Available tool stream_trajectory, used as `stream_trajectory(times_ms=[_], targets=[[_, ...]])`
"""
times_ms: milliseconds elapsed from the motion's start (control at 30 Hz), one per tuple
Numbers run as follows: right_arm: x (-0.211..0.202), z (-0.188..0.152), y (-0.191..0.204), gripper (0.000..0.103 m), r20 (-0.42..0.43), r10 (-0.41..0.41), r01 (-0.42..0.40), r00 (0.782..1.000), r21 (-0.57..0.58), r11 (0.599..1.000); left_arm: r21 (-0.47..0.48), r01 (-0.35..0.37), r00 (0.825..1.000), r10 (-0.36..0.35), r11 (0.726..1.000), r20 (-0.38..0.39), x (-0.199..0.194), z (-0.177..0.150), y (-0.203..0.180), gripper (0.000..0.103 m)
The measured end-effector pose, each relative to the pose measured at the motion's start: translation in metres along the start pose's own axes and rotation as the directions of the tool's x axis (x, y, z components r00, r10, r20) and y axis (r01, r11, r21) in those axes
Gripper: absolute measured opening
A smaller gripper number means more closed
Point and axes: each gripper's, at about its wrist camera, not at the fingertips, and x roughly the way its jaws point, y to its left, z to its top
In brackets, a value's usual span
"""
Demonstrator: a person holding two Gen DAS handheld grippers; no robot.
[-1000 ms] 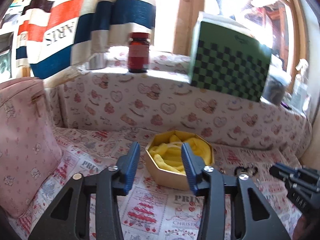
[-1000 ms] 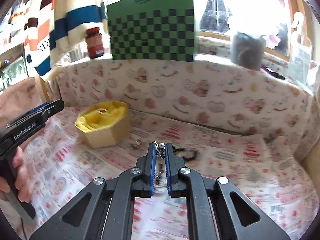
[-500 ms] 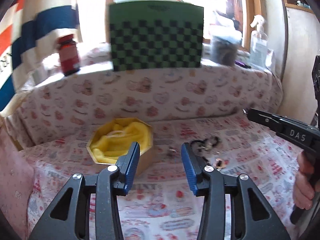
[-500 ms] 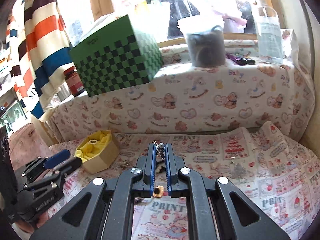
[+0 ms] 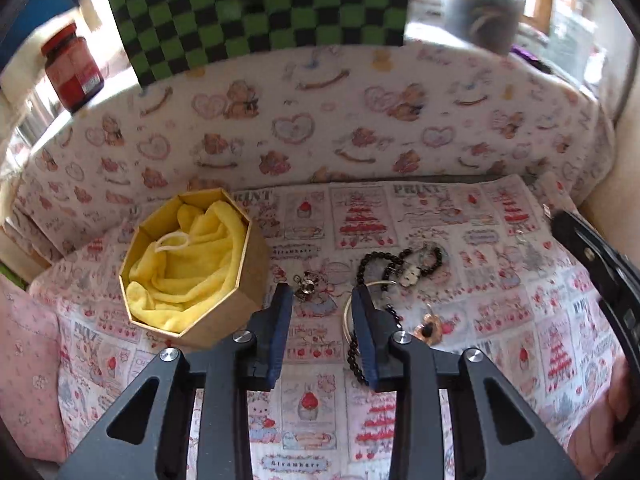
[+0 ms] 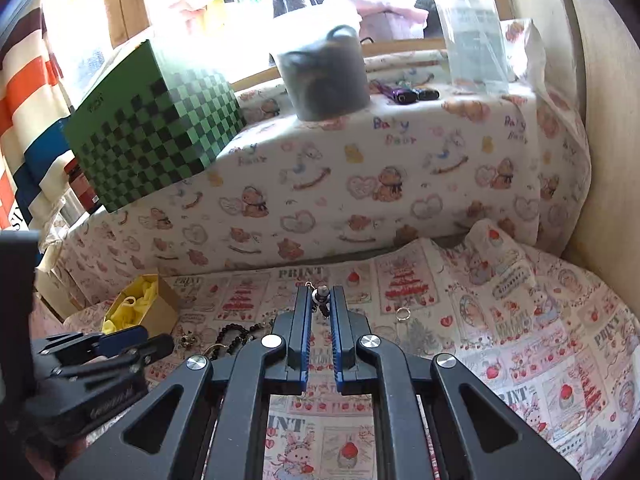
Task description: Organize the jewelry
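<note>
The right gripper (image 6: 320,294) is clamped on a small metal earring (image 6: 321,295), which shows as a silvery bead and a fine hook pinched between the blue pads (image 6: 307,320) near the tips. The left gripper (image 5: 322,294) has just been closing its jaws, yet they stand apart with nothing between them, above the printed cloth (image 5: 460,240). Just beyond its left tip lies a small silver charm (image 5: 305,285). By its right tip a thin gold hoop (image 5: 347,312) curves partly behind the pad, tangled with a black bead bracelet (image 5: 374,258) and a small pale pendant (image 5: 409,276); a coppery ring-shaped piece (image 5: 427,327) lies a little to the right. Left of the gripper sits the open octagonal cardboard box (image 5: 240,304), lined with crumpled yellow cloth (image 5: 192,268) holding a pale loop (image 5: 173,242). In the right wrist view a small gold ring (image 6: 403,313) lies alone on the cloth to the right of the closed fingers. Behind everything rises a padded ledge (image 5: 320,120) covered in bear-and-heart fabric, carrying a green checkered box (image 6: 156,136), a red jar (image 5: 72,68) and a dark tub (image 6: 326,76).
</note>
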Motion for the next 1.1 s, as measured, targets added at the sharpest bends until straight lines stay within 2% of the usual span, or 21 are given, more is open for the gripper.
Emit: stream_trajectory(times_ms=[300, 400, 500, 533, 600, 667, 733, 800, 1100], targets=[[-0.001, 0.001, 0.001, 0.010, -0.006, -0.004, 0.004, 1.000, -0.005, 1.000, 0.014, -0.035, 0.998, 0.035, 0.999, -0.046, 0.031, 0.010, -0.005, 0.023], [0.000, 0.001, 0.001, 0.010, -0.013, -0.002, 0.002, 1.000, -0.003, 1.000, 0.003, -0.006, 0.997, 0.006, 1.000, -0.081, 0.038, 0.011, -0.006, 0.023], [0.000, 0.001, 0.000, 0.010, -0.012, -0.005, 0.005, 1.000, -0.005, 1.000, 0.012, -0.070, 0.996, 0.070, 0.998, -0.056, 0.040, 0.010, -0.008, 0.021], [0.000, 0.000, 0.000, 0.010, -0.012, -0.008, 0.008, 1.000, -0.003, 1.000, 0.015, -0.060, 0.996, 0.061, 0.998, -0.061, 0.040, 0.010, -0.009, 0.019], [0.001, 0.000, -0.001, 0.010, -0.017, -0.011, 0.011, 1.000, 0.000, 1.000, 0.007, -0.042, 0.996, 0.042, 0.999, -0.075, 0.041, 0.009, -0.010, 0.009], [0.003, 0.000, -0.001, 0.010, -0.025, -0.010, 0.010, 1.000, -0.003, 1.000, -0.010, -0.043, 0.997, 0.042, 0.999, -0.069, 0.040, 0.010, -0.008, 0.004], [0.004, 0.000, 0.001, 0.010, -0.033, -0.013, 0.013, 0.999, -0.012, 1.000, -0.053, -0.011, 0.998, 0.008, 0.999, -0.059, 0.039, 0.009, -0.002, 0.000], [0.005, 0.000, 0.001, 0.010, -0.034, -0.012, 0.012, 0.999, -0.013, 1.000, -0.064, 0.015, 0.998, -0.019, 0.998, -0.055, 0.036, 0.009, 0.000, 0.000], [0.006, 0.001, 0.002, 0.010, -0.036, -0.015, 0.015, 0.999, -0.018, 1.000, -0.043, 0.005, 0.999, -0.004, 0.999, 0.034, -0.002, -0.001, 0.012, 0.000]])
